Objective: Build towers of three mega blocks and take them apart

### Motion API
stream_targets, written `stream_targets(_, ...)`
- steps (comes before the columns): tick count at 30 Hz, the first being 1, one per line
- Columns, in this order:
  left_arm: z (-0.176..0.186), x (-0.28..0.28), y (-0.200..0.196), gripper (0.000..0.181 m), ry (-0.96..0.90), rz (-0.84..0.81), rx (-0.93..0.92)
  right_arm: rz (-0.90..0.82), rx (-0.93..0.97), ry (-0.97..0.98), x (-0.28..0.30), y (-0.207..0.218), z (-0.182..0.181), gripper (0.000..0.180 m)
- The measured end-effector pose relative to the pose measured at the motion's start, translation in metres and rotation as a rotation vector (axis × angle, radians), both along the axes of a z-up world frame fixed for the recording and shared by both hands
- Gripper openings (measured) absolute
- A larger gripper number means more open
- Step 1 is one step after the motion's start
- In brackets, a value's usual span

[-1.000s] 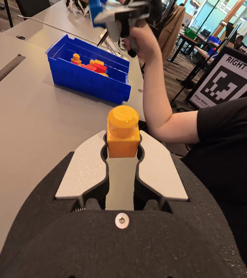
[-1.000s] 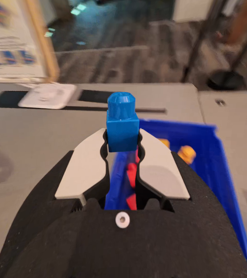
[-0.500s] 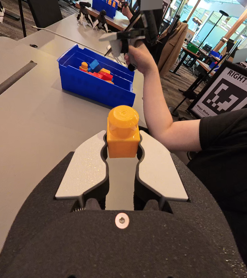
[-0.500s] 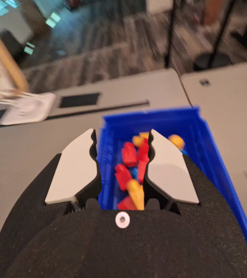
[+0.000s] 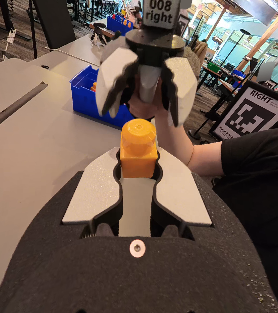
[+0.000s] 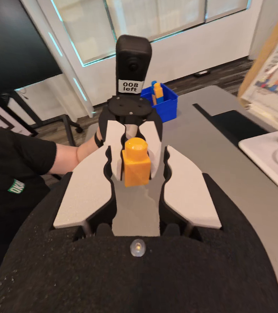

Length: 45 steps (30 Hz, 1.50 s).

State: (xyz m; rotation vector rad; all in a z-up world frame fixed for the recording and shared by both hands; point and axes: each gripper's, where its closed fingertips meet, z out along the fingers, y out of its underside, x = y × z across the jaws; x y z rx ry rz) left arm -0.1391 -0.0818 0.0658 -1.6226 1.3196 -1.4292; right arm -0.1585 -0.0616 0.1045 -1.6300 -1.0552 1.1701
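My left gripper (image 5: 138, 149) is shut on an orange single-stud block (image 5: 137, 152) and holds it upright above the grey table (image 5: 33, 152). My right gripper (image 5: 140, 117) is open and empty. It faces the left gripper from just beyond and above the block. In the right wrist view the orange block (image 6: 135, 165) sits just in front of my open right gripper (image 6: 137, 149), held between the left gripper's fingers (image 6: 113, 135). The blue bin (image 5: 82, 94) with loose blocks stands behind, mostly hidden by the right gripper.
A second blue bin (image 6: 167, 108) with upright orange and blue blocks stands at the far table end. A white board (image 6: 261, 152) lies at the right. A framed marker sign (image 5: 251, 116) stands beside the table. The person's arm (image 5: 177, 144) reaches across.
My right gripper opened and let the blue block go over the blue bin, then swung round to face the orange block. My left gripper stayed shut on the orange block.
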Motion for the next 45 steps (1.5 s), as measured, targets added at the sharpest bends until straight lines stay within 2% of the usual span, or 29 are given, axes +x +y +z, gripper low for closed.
stream_targets(3, -0.001, 0.0, -0.002, 0.036, 0.013, -0.002, 0.023, 0.047, -0.07, 0.001, -0.017, -0.001, -0.01, 0.048)
stream_targets(4, -0.003, 0.0, -0.001, 0.036, 0.026, 0.004, 0.031, 0.072, -0.066, -0.016, -0.019, -0.004, -0.013, 0.031)
stream_targets(7, -0.003, 0.001, -0.002, 0.037, 0.019, 0.004, 0.025, 0.087, -0.026, -0.044, -0.016, -0.007, -0.013, 0.028)
stream_targets(9, 0.0, 0.001, -0.002, 0.051, 0.004, 0.006, 0.011, 0.035, 0.019, -0.034, -0.007, -0.001, -0.005, 0.028)
stream_targets(11, 0.003, 0.0, 0.001, 0.055, -0.006, 0.025, 0.025, -0.041, 0.06, -0.002, 0.017, 0.005, 0.01, 0.028)
stream_targets(13, 0.006, -0.004, 0.003, 0.056, -0.017, 0.035, 0.034, -0.241, 0.115, -0.046, 0.069, 0.023, 0.017, 0.028)
stream_targets(16, 0.016, -0.01, -0.002, 0.049, -0.059, -0.001, 0.007, -0.753, 0.154, -0.24, 0.203, 0.053, -0.002, 0.028)
stream_targets(18, 0.021, -0.013, -0.005, 0.048, -0.089, -0.022, -0.021, -1.074, 0.01, -0.4, 0.303, 0.051, -0.04, 0.029)
stream_targets(20, 0.022, -0.014, -0.004, 0.047, -0.094, -0.025, -0.035, -1.228, -0.16, -0.519, 0.37, 0.032, -0.083, 0.029)
stream_targets(24, 0.019, -0.015, -0.001, 0.047, -0.081, -0.015, -0.037, -1.278, -0.31, -0.448, 0.416, 0.017, -0.128, 0.028)
stream_targets(27, 0.017, -0.015, -0.001, 0.047, -0.07, -0.011, -0.04, -1.266, -0.392, -0.421, 0.423, 0.012, -0.149, 0.028)
stream_targets(28, 0.016, -0.016, 0.0, 0.047, -0.064, -0.008, -0.038, -1.278, -0.401, -0.424, 0.426, 0.012, -0.151, 0.03)
stream_targets(30, 0.019, -0.02, 0.001, 0.047, -0.051, 0.016, -0.018, -1.333, -0.384, -0.414, 0.434, 0.014, -0.147, 0.046)
stream_targets(33, 0.041, -0.04, -0.001, 0.043, -0.072, 0.081, 0.029, -1.342, -0.3, -0.323, 0.43, 0.019, -0.126, 0.047)
stream_targets(36, 0.073, -0.08, 0.004, 0.043, -0.101, 0.262, 0.163, -1.319, -0.254, -0.276, 0.422, 0.024, -0.114, 0.046)
stream_targets(39, 0.096, -0.142, 0.024, 0.049, -0.088, 0.561, 0.277, -1.309, -0.252, -0.306, 0.421, 0.026, -0.118, 0.045)
stream_targets(41, 0.093, -0.197, 0.044, 0.053, 0.013, 0.785, 0.349, -1.299, -0.245, -0.306, 0.419, 0.029, -0.118, 0.045)
stream_targets(45, 0.059, -0.341, 0.089, 0.057, 0.357, 1.249, 0.486, -1.277, -0.209, -0.261, 0.411, 0.037, -0.108, 0.043)
